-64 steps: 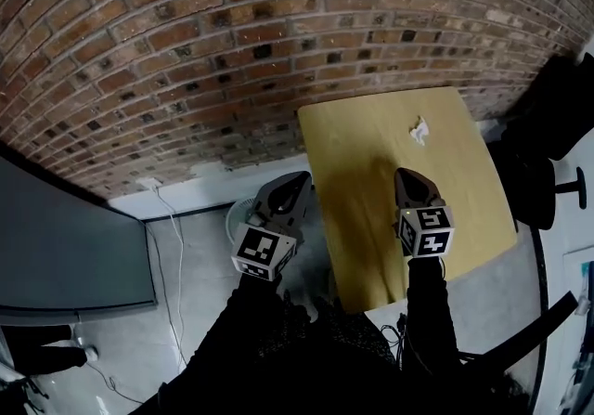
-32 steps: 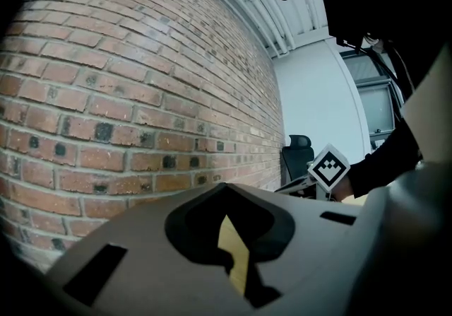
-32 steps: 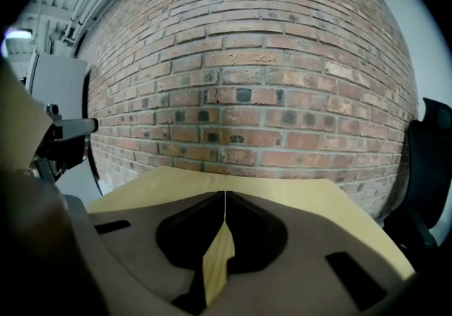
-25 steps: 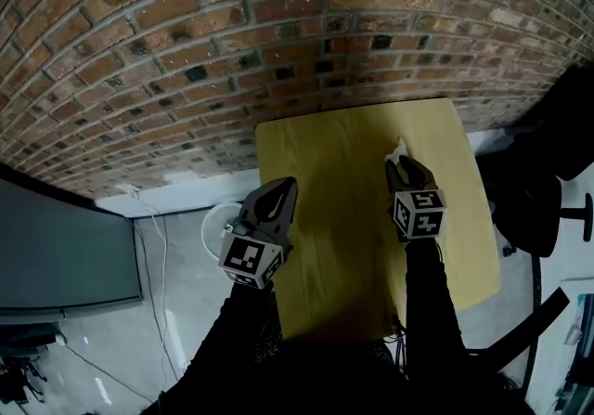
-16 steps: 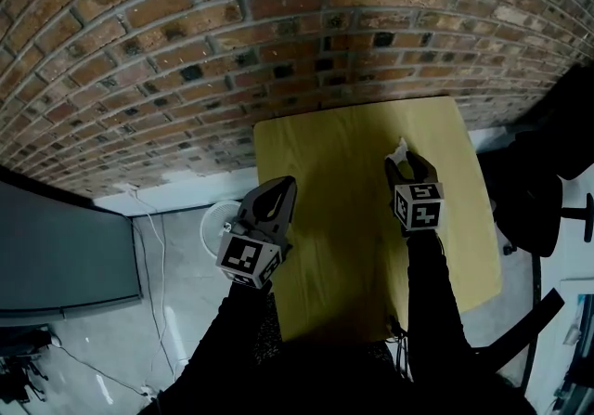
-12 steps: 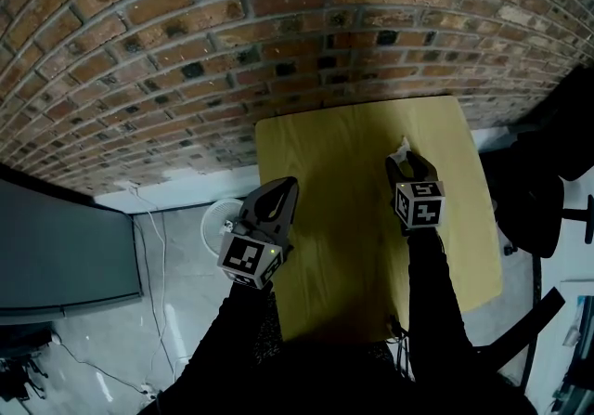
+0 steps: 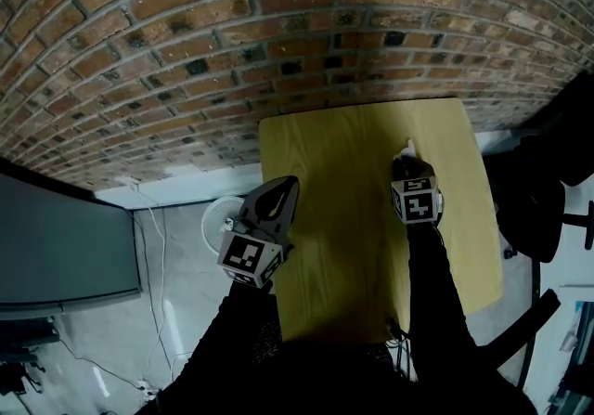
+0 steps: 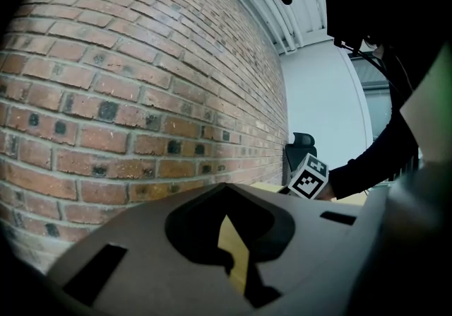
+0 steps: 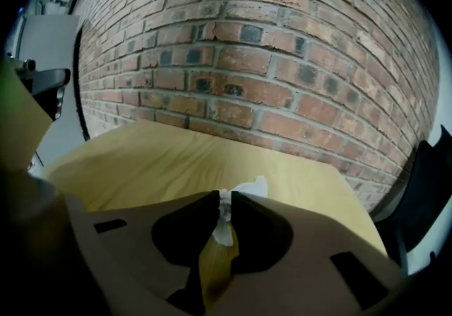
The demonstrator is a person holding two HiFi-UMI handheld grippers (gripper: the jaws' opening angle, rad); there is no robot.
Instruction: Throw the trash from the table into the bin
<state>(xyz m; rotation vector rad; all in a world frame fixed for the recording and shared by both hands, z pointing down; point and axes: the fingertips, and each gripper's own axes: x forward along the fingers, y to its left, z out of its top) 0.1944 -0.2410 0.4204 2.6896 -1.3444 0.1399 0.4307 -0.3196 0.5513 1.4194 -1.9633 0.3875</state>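
Far left in the head view is a dark panel (image 7: 56,255), cut off by the frame edge. Next comes the round white bin (image 7: 215,216) on the floor. Only part of its rim shows, since the left gripper (image 7: 283,188) covers the rest, and neither gripper view shows it.

The left gripper hangs off the table's left edge, roughly level and pointing at the brick wall (image 7: 278,32), with the forearm coming straight out from the body. The left gripper view has its jaw tips together (image 8: 226,187) with nothing gripped; only a sliver of yellow table shows through the gap behind them. That view also catches the right gripper's marker cube (image 8: 308,177) and a dark sleeve (image 8: 374,159) from the side.

The table (image 7: 343,218) is bare yellow wood with its far edge against the wall.

The right gripper (image 7: 411,162) is over the table's right half, pitched nose-down with the arm stretched forward. From the head view the cube and gripper body hide most of the tissue (image 7: 408,146), leaving only a white scrap past the tips. In the right gripper view the jaws (image 9: 224,200) have just been closing and are clamped on the crumpled white tissue (image 9: 248,187), which is bunched between the tips just above the tabletop (image 9: 176,159). Whether it still touches the wood is unclear.

A black chair (image 7: 557,172) at far right is cut off.
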